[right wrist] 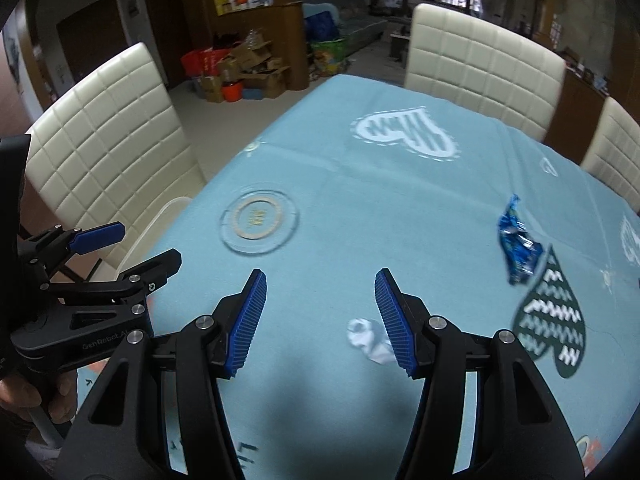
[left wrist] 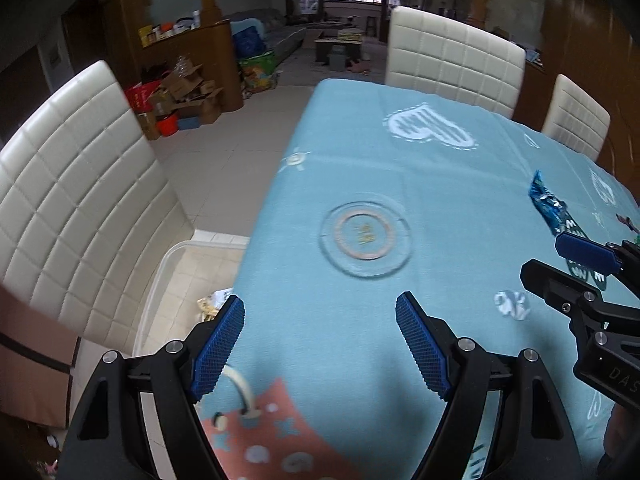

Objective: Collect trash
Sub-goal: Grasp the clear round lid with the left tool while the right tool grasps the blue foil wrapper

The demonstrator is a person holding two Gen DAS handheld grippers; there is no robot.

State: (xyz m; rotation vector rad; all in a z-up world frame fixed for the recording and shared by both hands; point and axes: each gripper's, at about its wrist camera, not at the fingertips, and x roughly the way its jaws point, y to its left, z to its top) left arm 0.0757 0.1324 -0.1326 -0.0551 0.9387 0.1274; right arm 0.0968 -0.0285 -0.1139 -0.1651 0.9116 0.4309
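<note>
A crumpled white paper ball [right wrist: 370, 340] lies on the light blue tablecloth [right wrist: 360, 200], just left of my right gripper's right finger; it also shows in the left wrist view [left wrist: 512, 304]. A blue foil wrapper [right wrist: 518, 246] lies further right, also in the left wrist view [left wrist: 550, 206]. My right gripper [right wrist: 320, 320] is open and empty above the cloth. My left gripper [left wrist: 320, 344] is open and empty over the table's left edge. A clear plastic bin [left wrist: 168, 264] sits on the floor left of the table, with some trash [left wrist: 212, 306] inside.
White padded chairs stand at the left [left wrist: 80, 200], the far end [left wrist: 452, 56] and the right [left wrist: 576, 116]. Cardboard boxes and red buckets [left wrist: 176, 96] are piled by a wooden partition. The tiled floor [left wrist: 224, 140] lies left of the table.
</note>
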